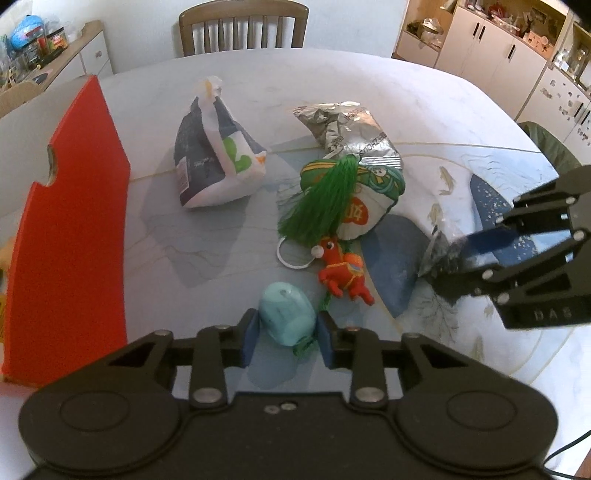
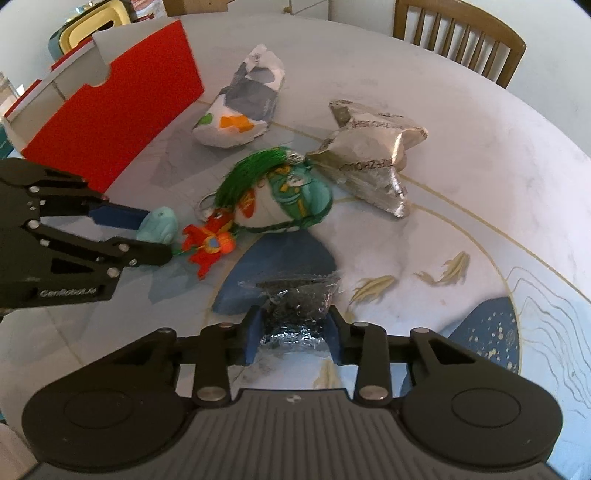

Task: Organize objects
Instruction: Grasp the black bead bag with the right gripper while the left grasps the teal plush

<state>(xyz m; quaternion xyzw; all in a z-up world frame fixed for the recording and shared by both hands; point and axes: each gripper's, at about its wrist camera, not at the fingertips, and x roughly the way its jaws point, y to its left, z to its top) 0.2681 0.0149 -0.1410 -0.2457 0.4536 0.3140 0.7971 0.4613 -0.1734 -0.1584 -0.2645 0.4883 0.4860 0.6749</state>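
My left gripper [image 1: 286, 323] is low over the table, its blue pads pressed against both sides of a light blue egg-shaped toy [image 1: 284, 314]. In the right wrist view the same toy [image 2: 159, 225] shows at the left gripper's [image 2: 159, 237] tips. My right gripper [image 2: 295, 319] is shut on a small dark, glittery foil packet [image 2: 295, 295], which is pinched and crumpled between its pads. The left wrist view shows that packet [image 1: 439, 254] at the right. A red horse keychain [image 1: 341, 271] with a white ring lies between the two grippers.
A green-tasselled pouch [image 1: 354, 195], a crumpled silver foil bag [image 1: 351, 129] and a white and navy bag [image 1: 214, 158] lie mid-table. An open red box [image 1: 70, 229] stands at the left. A wooden chair [image 1: 243, 26] is at the far edge of the table [image 1: 461, 110].
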